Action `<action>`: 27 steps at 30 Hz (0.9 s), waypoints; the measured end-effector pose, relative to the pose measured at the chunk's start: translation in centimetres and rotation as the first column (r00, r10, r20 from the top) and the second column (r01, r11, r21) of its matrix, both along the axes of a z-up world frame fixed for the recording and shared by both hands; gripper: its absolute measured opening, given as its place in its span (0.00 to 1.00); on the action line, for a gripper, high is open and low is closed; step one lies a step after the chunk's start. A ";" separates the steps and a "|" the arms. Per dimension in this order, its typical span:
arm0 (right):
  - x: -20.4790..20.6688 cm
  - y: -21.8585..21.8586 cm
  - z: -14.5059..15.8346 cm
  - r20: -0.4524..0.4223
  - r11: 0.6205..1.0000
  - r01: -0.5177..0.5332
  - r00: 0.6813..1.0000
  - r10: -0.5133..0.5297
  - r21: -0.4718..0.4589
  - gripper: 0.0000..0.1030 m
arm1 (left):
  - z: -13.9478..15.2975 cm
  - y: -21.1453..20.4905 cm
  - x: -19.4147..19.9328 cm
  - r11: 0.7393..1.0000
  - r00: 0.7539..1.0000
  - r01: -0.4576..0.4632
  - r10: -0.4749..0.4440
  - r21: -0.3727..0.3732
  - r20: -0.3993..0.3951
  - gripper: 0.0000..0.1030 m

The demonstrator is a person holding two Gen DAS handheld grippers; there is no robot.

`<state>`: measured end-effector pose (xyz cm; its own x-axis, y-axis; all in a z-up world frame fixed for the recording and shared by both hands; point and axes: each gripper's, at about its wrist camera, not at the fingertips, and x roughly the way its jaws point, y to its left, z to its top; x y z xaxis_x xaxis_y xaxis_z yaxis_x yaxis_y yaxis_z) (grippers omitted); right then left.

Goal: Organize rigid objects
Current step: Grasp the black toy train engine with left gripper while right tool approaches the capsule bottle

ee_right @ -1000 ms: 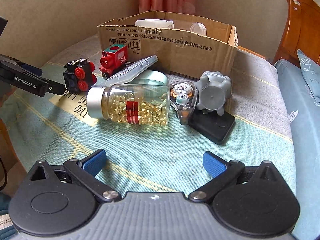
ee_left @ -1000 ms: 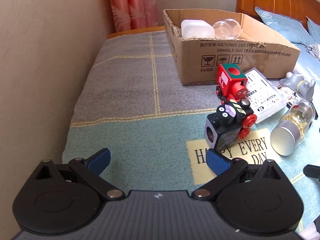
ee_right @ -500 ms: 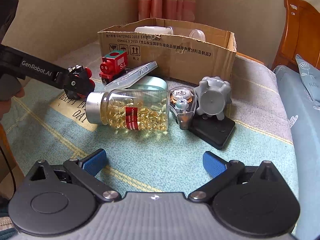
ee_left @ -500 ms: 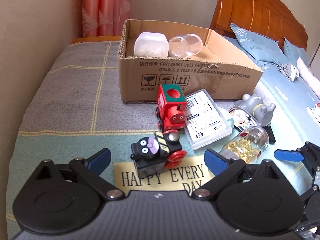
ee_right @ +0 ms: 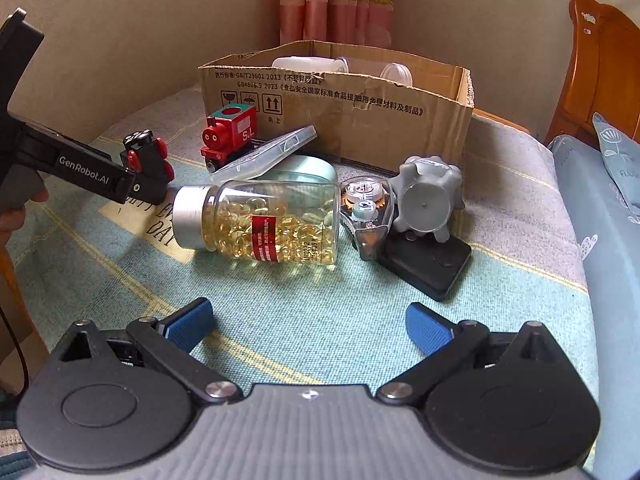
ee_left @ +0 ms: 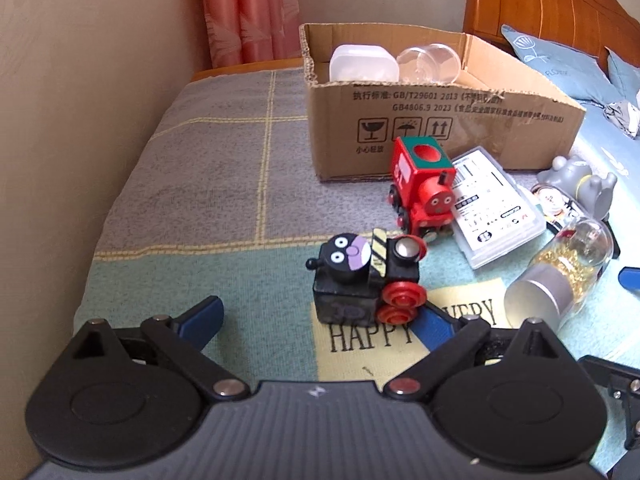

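With its jaws spread wide and empty, the left tool point(ee_left: 316, 320) sits low in the frame around the black toy train point(ee_left: 366, 276) at centre on the bed point(ee_left: 200, 184), whose off-centre position toward one finger risks tipping it when they close.

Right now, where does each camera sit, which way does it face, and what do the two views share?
Left wrist: on the left gripper, open, facing the black toy train and cardboard box.
Right wrist: on the right gripper, open, facing the capsule bottle; the left gripper and part of a hand show at the left edge.
Shared: both trains, bottle, box, clear case.
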<state>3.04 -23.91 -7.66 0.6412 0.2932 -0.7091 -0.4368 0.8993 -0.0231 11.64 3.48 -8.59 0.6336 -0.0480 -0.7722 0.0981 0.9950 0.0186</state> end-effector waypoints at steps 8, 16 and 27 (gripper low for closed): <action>0.0 -0.1 -0.1 0.002 1.000 0.002 1.000 -0.002 0.001 1.00 | 0.2 -1.7 0.0 0.996 0.997 0.074 -0.072 -0.052 0.034 0.80; 0.0 -0.1 -0.2 0.004 1.000 0.003 1.000 -0.003 0.003 1.00 | 0.6 -0.9 -0.2 0.992 0.996 0.070 -0.065 -0.105 0.056 0.50; 0.8 0.8 0.0 -0.033 1.000 -0.002 0.999 0.002 0.012 1.00 | 0.6 0.6 -0.5 0.992 0.998 0.040 -0.033 -0.123 0.060 0.49</action>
